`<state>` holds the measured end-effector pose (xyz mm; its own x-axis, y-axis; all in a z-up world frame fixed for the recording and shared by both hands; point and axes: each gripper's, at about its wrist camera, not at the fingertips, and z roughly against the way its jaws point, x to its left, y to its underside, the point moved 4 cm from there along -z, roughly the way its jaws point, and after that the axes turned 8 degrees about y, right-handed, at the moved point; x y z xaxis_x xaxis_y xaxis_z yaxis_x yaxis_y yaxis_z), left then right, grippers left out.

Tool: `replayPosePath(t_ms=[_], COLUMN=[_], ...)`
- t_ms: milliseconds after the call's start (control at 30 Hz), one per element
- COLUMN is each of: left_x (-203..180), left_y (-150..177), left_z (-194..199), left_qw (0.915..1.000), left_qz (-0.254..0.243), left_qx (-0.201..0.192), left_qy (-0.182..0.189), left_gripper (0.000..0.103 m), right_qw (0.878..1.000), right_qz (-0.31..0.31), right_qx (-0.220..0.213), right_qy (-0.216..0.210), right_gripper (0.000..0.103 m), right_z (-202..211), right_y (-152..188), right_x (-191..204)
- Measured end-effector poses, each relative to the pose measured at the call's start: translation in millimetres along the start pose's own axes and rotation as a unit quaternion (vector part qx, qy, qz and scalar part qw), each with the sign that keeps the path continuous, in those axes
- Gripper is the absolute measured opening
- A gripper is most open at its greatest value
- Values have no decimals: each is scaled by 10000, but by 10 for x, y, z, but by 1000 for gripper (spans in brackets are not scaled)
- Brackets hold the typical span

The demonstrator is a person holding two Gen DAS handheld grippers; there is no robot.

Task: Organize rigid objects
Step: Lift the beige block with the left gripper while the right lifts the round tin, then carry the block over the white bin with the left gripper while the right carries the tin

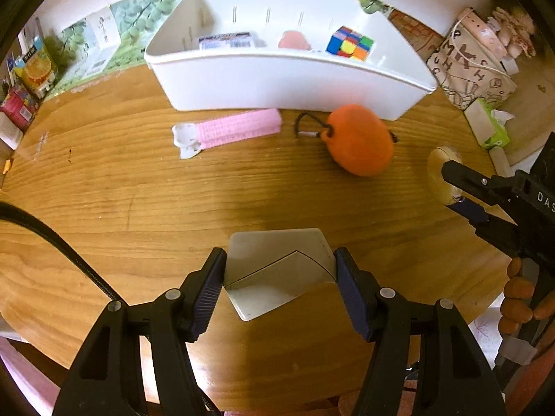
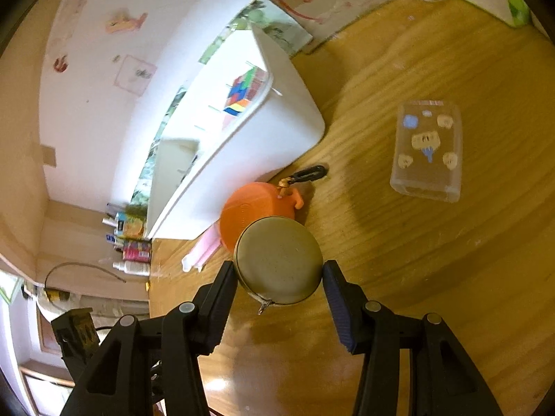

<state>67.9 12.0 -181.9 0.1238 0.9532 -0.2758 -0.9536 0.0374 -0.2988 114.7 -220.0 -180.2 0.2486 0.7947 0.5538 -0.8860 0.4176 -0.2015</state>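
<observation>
Left gripper (image 1: 279,279): I hold a flat grey-white card case (image 1: 277,263) clamped between both pads, one corner hanging down toward me, above the bench (image 1: 138,208).
Right gripper (image 2: 281,293): closed on a round brass-coloured tin (image 2: 277,265), pads bearing on its rim at 9 and 3 o'clock. In my left view it sits at 3 o'clock.
Step in hand: by my reading, I am carrying both pieces to the white bin (image 1: 277,79), which lies at 12 o'clock in my left view and 10 o'clock in my right.
Bin contents: a colour cube (image 1: 350,45) toward its right end, a pink item (image 1: 293,40) mid-way, a dark-labelled box (image 1: 227,40) left of that. The left end looks freest.
How to do it well: I would keep the case level so the hanging corner clears the near wall, then lower it into the left end before letting go.
Tin: the round rim gives little to hold, so I should not tilt it; I'd set it beside the cube rather than on it.
Watch for: the orange pouch (image 1: 359,140) and pink brush (image 1: 229,130) lying on the bench just in front of the bin; I should pass over them, not through.
Left on the bench: a clear sticker box (image 2: 428,150) at 2 o'clock in my right view, well apart from the bin.
</observation>
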Motion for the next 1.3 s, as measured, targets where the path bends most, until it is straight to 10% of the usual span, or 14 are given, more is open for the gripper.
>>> replayPosePath(t_ms=[767, 1167, 1300], left_x=[-461, -493, -477], left_y=[-573, -607, -640], left_z=[580, 738, 745], left_qw=[9939, 9917, 9917], left_qz=[-204, -133, -92], left_qx=[-1015, -1206, -1217], left_qy=[-392, -429, -415], left_gripper=[67, 67, 67], right_qw=[9910, 9736, 9621], right_qz=[1254, 1933, 2265], right_qx=[-478, -335, -392], right_qy=[17, 1164, 1468], right_gripper=[36, 38, 53], right_z=[518, 266, 107], right_y=[-487, -372, -364], right_x=[373, 117, 101])
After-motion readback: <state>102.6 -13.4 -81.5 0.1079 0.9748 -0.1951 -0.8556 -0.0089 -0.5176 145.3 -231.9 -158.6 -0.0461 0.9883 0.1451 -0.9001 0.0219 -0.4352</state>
